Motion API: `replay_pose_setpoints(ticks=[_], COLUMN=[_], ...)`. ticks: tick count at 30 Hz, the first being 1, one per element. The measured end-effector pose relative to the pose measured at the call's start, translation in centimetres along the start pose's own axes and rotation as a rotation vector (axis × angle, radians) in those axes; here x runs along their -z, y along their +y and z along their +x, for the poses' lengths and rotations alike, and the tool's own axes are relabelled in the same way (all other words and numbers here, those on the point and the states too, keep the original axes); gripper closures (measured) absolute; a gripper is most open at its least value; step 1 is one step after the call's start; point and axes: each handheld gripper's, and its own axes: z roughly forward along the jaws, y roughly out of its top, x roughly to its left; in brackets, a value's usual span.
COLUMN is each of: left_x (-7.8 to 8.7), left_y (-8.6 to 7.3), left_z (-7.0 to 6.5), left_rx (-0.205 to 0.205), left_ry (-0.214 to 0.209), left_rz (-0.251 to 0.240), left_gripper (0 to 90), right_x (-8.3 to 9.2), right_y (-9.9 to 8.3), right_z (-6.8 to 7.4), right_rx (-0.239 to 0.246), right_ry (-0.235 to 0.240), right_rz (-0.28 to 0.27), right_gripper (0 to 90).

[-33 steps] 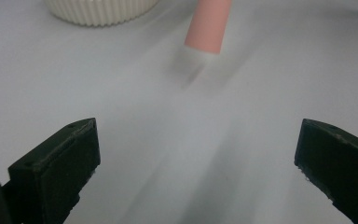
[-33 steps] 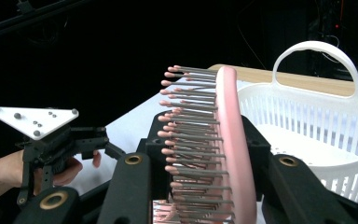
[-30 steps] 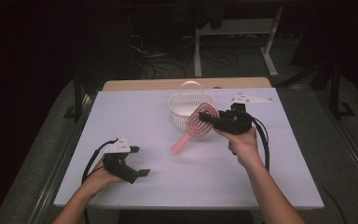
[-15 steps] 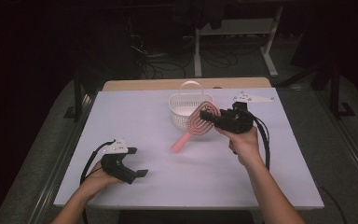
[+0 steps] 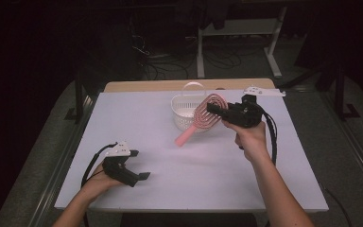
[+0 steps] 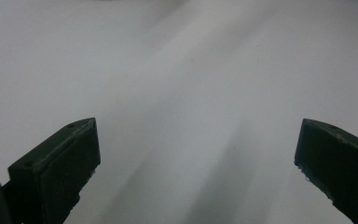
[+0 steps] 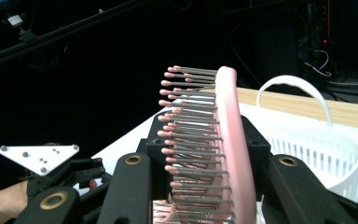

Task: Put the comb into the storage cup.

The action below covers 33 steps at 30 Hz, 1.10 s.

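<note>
Little has moved since the earlier frames: we see the pink hairbrush (image 5: pixel 203 119) tilted a touch further toward the white basket (image 5: pixel 185 111), its head edging closer to the rim while its handle points down toward the middle of the desk (image 5: pixel 246 189). Otherwise the scene matches; the basket sits where it was near the far edge, and both hands keep almost the same places.

The right gripper (image 5: pixel 213 109) has its jaws partly closed on the brush head. In the right gripper view we see the brush (image 7: pixel 214 154) standing on edge between the two black jaws, bristles to one side and the pink back to the other, with the basket (image 7: pixel 326 149) just beyond it. The grip looks firm, and the brush hangs above the desk, clear of the surface, just beside the basket's near wall.

The left gripper (image 5: pixel 139 177) rests near the desk's near-left corner, well apart from the brush. Its jaws stand wide and hold nothing; the left gripper view gives us bare desk (image 6: pixel 182 93) between them.

We judge that the small tilt means the brush is being lined up for the basket. What remains is to carry the head over the rim and let go.
</note>
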Motion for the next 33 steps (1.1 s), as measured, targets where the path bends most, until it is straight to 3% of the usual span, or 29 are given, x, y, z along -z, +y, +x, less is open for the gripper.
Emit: replay_pose_setpoints(ticks=[19,33], left_x=[-0.1,-0.1], left_y=[0.1,0.1], left_z=[0.0,0.0], left_rx=[0.007,0.014], left_ry=[-0.004,-0.025], left_rz=[0.005,0.000], left_gripper=[0.0,0.0], right_x=[0.6,1.2], right_y=[3.2,5.3], right_z=[-1.0,-1.8], right_rx=[-0.023,-0.023], right_ry=[-0.008,-0.048], right_rz=[-0.068,-0.109], right_gripper=[63.3,63.3])
